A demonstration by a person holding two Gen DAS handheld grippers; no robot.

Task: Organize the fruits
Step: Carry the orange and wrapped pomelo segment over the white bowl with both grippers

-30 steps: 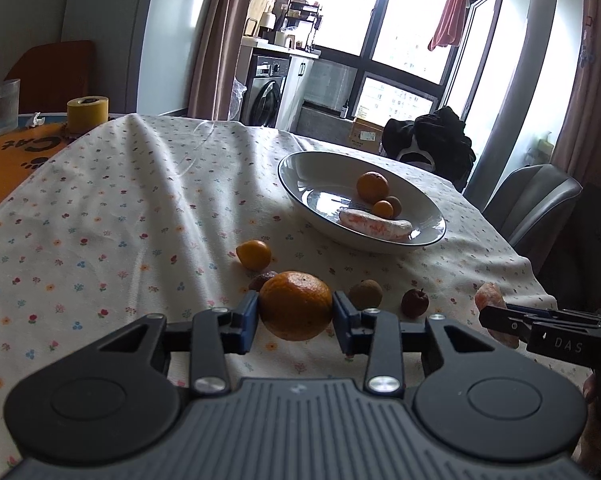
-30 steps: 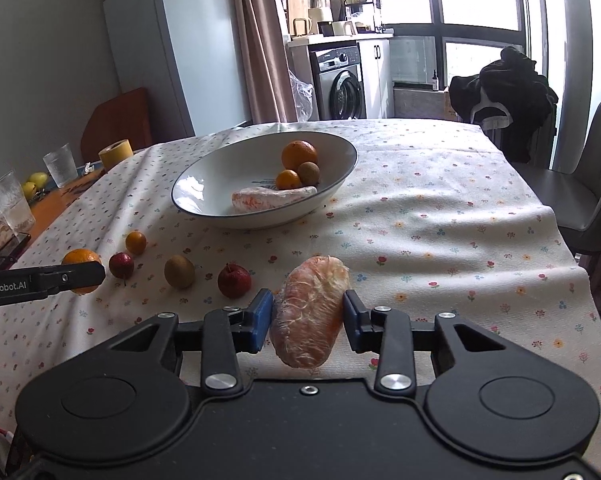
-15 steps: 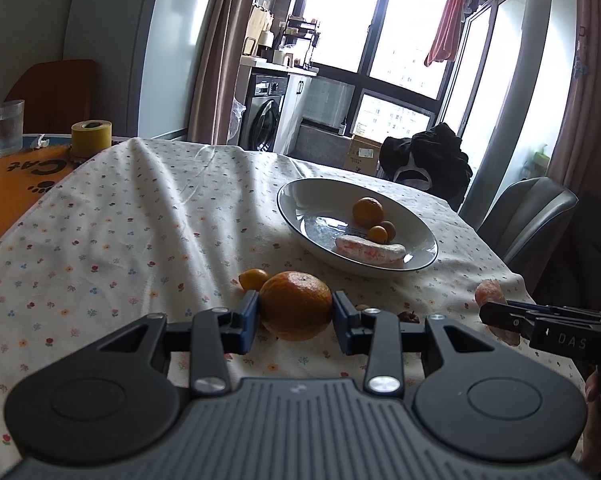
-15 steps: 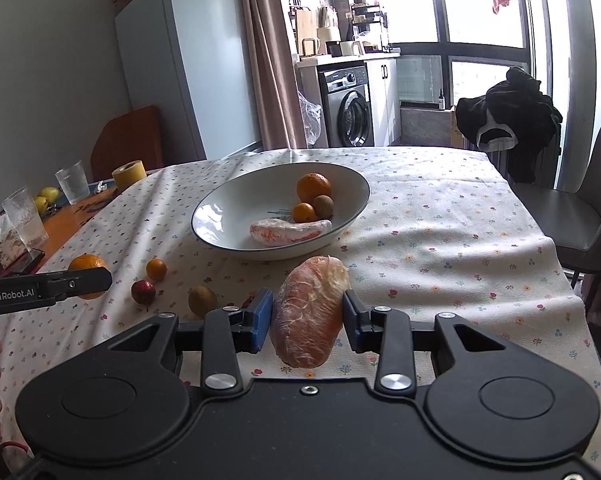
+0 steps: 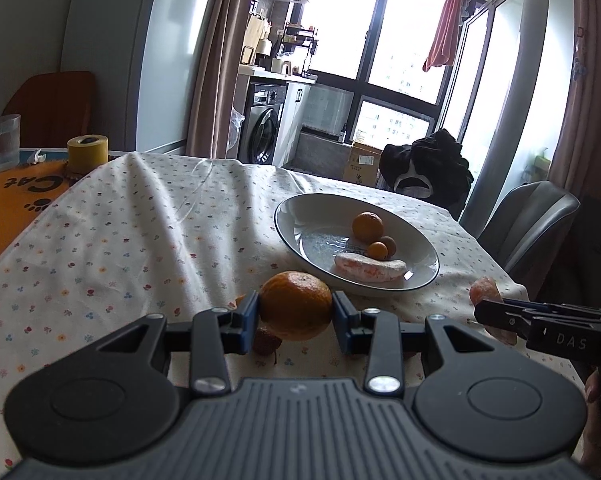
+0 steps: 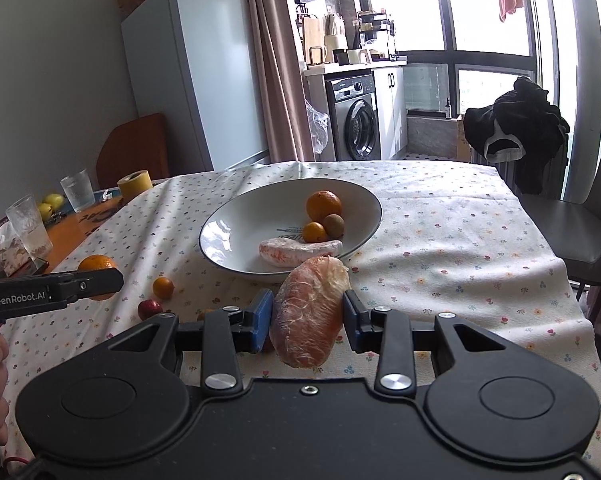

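My left gripper (image 5: 295, 307) is shut on a large orange (image 5: 295, 305), held above the flowered tablecloth in front of the white bowl (image 5: 300, 216). My right gripper (image 6: 307, 316) is shut on a peeled pomelo segment (image 6: 308, 316), also short of the bowl (image 6: 236, 220). In the bowl lie an orange (image 6: 323, 205), a small tangerine (image 6: 314, 232), a kiwi (image 6: 334, 225) and another peeled segment (image 6: 296, 251). On the cloth rest a small tangerine (image 6: 163, 287) and a red fruit (image 6: 149, 309). The left gripper's side (image 6: 52, 292) shows in the right wrist view.
Two glasses (image 6: 28, 224) and a yellow tape roll (image 6: 134, 185) stand on the orange table part at left. A grey chair (image 6: 580, 216) stands at the right edge. A fridge (image 6: 188, 72) and a washing machine (image 6: 356, 124) are behind the table.
Both grippers have risen and moved toward the bowl with their fruit held. The loose fruits on the cloth have slid under the grippers' view.
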